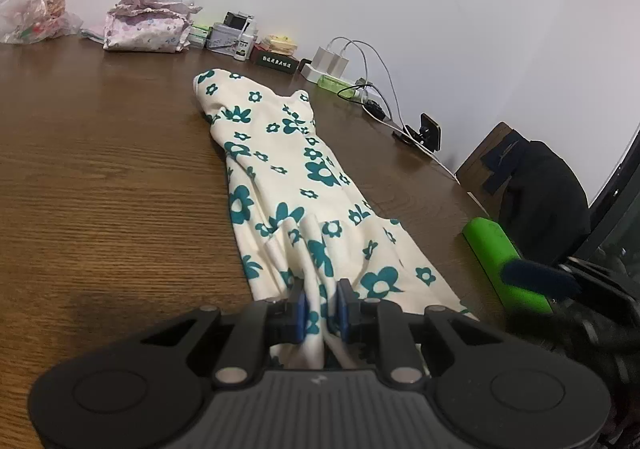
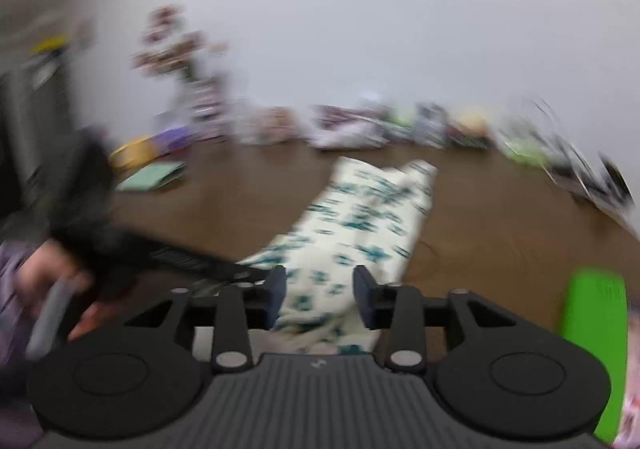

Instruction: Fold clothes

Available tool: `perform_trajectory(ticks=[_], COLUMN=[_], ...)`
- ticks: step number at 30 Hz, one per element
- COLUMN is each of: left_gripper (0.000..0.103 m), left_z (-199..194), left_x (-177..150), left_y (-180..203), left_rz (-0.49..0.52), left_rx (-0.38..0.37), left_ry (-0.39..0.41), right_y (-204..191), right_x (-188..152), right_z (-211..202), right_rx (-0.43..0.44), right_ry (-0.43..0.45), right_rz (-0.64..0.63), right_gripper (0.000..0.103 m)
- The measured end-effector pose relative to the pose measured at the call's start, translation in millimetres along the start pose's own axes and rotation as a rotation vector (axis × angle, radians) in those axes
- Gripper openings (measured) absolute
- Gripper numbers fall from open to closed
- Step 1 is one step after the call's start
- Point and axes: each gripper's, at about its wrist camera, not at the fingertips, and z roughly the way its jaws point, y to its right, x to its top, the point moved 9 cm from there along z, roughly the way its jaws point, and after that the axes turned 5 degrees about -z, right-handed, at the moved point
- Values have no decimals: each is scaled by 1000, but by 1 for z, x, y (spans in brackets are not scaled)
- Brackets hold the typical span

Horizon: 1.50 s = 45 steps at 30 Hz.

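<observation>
Now the left gripper [image 1: 322, 309] pinches the hem while the right gripper [image 2: 320, 297] stands open over it.

Leftmost on the wooden table [image 1: 100, 169], a folded pile of pale printed cloth [image 1: 146, 27] sits by the wall. The cream dress [image 1: 280, 169] with teal flowers lies flat and lengthwise mid-table, its near hem bunched between the left gripper's blue pads [image 1: 303, 313], which are closed tight on the fabric. To the right lies a green bar [image 1: 504, 261]. In the blurred right wrist view, the right gripper's fingers are well apart above the dress [image 2: 360, 233], gripping nothing; whether they touch it cannot be told.
</observation>
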Motion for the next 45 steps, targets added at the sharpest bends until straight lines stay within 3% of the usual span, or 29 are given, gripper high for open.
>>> perform_trajectory(ticks=[4, 8, 11, 13, 14, 15, 16, 17, 19, 22, 26, 29, 33, 38, 42, 44, 45], left_gripper=[16, 16, 16, 17, 21, 35, 60, 65, 65, 67, 88, 88, 88, 88, 87, 67, 62], left_z=[1, 1, 1, 1, 1, -1, -7, -14, -34, -72, -121, -126, -110, -99, -83, -75, -71], left_x=[2, 3, 5, 6, 6, 8, 11, 15, 20, 16, -23, -60, -87, -91, -101, -102, -103], left_y=[-1, -1, -1, 0, 0, 0, -3, -4, 2, 16, 46, 60, 61, 68, 77, 78, 78], left_rz=[6, 12, 25, 42, 51, 64, 89, 117, 204, 337, 649, 869, 990, 1146, 1218, 1201, 1188], left_rx=[-3, -6, -3, 4, 7, 22, 61, 92, 76, -17, -122, -136, -137, -103, -151, -185, -201], left_ry=[-20, -40, -47, -44, -43, -34, -10, 21, 97, 185, 308, 304, 239, 313, 303, 272, 254], right_y=[-35, -51, -50, -44, -40, -37, -34, -32, -30, -29, -21, -19, -20, -27, -38, -43, -45], right_x=[-11, -27, -33, -33, -33, -33, -33, -33, -32, -32, -27, -20, -14, -10, -5, -2, -1], right_z=[2, 20, 34, 39, 40, 40, 40, 40, 40, 38, 35, 34, 27, 15, 5, 1, -3], right_rx=[114, 100, 106, 147, 168, 185, 199, 209, 222, 258, 345, 403, 475, 551, 626, 660, 665], right_ry=[-38, -83, -110, -118, -122, -127, -134, -142, -157, -174, -202, -229, -265, -322, -349, -352, -348], right_rz=[-201, -369, -395, -336, -303, -279, -259, -241, -208, -162, -58, -11, 33, 46, 95, 115, 109], right_gripper=[51, 56, 56, 47, 44, 42, 39, 38, 36, 33, 32, 32, 32, 32, 32, 32, 33])
